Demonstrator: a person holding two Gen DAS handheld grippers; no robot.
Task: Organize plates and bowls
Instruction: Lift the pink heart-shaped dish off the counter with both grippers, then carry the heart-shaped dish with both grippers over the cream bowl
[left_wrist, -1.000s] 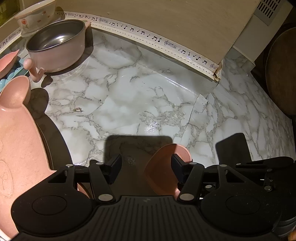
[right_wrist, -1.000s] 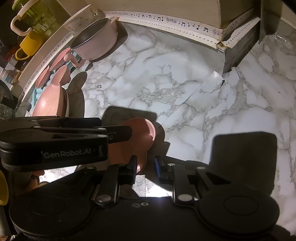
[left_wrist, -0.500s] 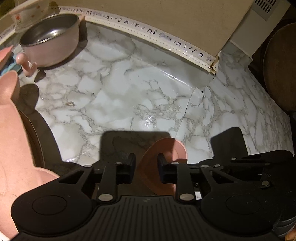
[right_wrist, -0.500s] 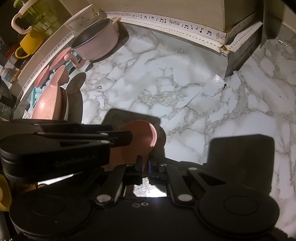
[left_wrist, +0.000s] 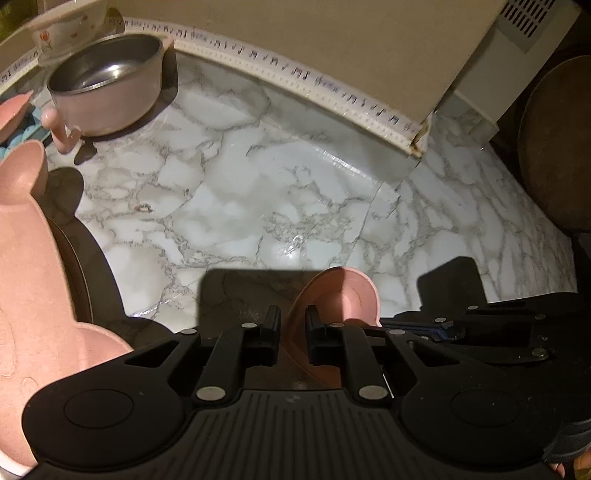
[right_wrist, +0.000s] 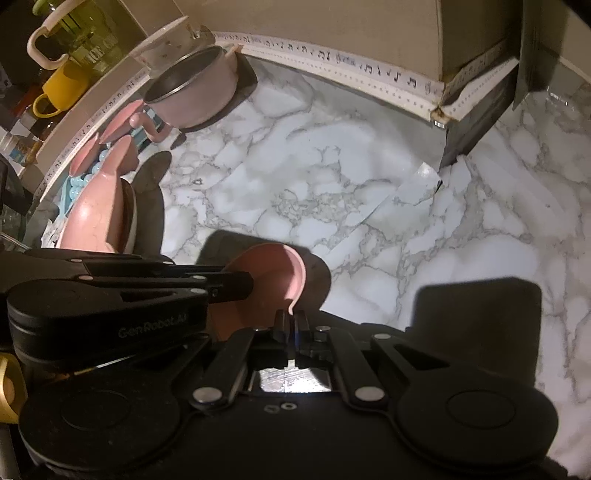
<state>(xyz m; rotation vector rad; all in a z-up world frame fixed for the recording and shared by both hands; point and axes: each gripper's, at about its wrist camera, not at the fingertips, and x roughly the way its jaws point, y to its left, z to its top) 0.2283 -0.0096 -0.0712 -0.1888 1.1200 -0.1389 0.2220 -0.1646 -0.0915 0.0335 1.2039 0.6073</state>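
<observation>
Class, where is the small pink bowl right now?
The small pink bowl is low and centre in both views, above the marble counter, pinched at its rim by the right gripper, beside the left gripper.

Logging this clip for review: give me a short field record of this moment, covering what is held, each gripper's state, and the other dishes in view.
held item: small pink bowl, tilted on edge above the marble counter
right gripper: shut on the bowl's rim
left gripper: narrowed around the bowl's opposite rim, contact unclear
back left: pink steel-lined pot, upright, empty
behind pot: floral ceramic bowl
left edge: large pink plate, standing on edge
shelf: yellow mug
</observation>
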